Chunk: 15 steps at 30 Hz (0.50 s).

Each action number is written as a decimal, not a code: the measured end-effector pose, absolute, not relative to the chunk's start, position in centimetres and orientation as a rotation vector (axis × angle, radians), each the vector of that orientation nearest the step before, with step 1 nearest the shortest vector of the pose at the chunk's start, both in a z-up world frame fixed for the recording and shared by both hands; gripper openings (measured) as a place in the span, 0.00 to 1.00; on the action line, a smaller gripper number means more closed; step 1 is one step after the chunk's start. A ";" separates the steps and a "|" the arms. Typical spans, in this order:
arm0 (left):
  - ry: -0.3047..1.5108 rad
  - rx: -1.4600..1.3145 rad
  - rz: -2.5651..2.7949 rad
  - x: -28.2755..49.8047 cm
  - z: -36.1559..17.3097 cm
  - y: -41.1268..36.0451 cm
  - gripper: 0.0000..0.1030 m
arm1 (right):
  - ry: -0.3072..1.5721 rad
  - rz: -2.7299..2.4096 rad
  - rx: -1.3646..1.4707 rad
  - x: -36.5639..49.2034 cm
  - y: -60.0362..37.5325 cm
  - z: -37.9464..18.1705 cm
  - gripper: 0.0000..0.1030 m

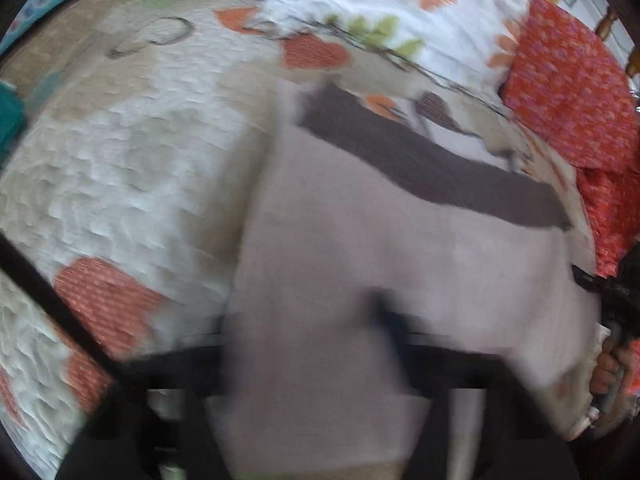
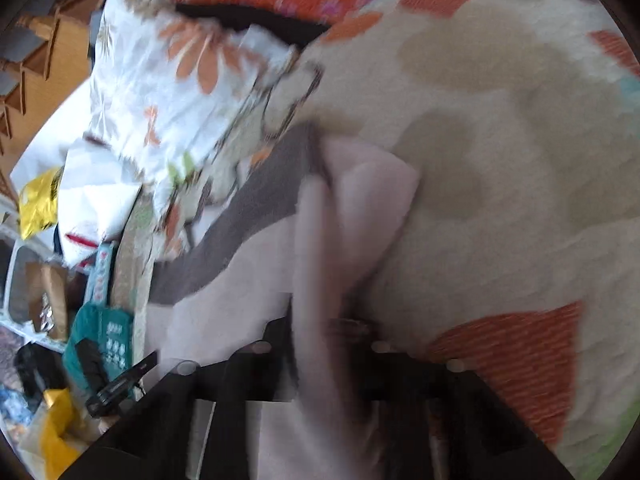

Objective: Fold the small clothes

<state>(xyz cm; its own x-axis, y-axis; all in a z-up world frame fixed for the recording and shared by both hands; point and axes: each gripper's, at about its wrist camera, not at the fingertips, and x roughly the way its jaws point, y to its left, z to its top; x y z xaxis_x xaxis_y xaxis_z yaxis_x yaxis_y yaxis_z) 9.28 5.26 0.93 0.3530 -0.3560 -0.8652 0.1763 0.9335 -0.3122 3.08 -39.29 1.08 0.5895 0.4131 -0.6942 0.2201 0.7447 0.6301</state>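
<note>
The pale lilac-grey knit garment with a dark grey waistband (image 1: 400, 248) lies on the floral quilted bed (image 1: 132, 168). Both the left claw (image 1: 320, 392) and right claw (image 2: 332, 360) are closed on its near edge. Soft, light, limp: grip at hems or corners.

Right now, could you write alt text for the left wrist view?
A blurred pale grey garment with a dark grey band drapes over the left hand-held gripper above a floral quilt. An orange patterned cloth lies at right.
</note>
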 end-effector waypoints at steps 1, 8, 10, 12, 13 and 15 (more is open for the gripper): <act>1.170 -0.201 -0.341 8.8 1.4 4.9 0.18 | 0.958 0.114 0.711 3.1 -38.9 1.6 0.16; 1.163 -0.239 -0.363 4.6 4.0 3.3 0.16 | 0.905 0.097 0.657 0.3 -41.5 5.4 0.14; 1.205 -0.238 -0.351 3.5 3.2 2.9 0.16 | 0.922 0.070 0.654 -0.5 -42.6 5.1 0.14; 1.236 -0.209 -0.298 2.9 2.0 2.5 0.20 | 0.966 0.039 0.672 -0.9 -43.7 3.9 0.16; 1.240 -0.195 -0.274 2.7 1.6 2.4 0.22 | 1.001 0.026 0.676 -1.0 -44.0 3.1 0.20; 1.236 -0.210 -0.262 2.6 1.7 2.8 0.28 | 1.051 -0.021 0.677 -1.3 -44.8 2.3 0.31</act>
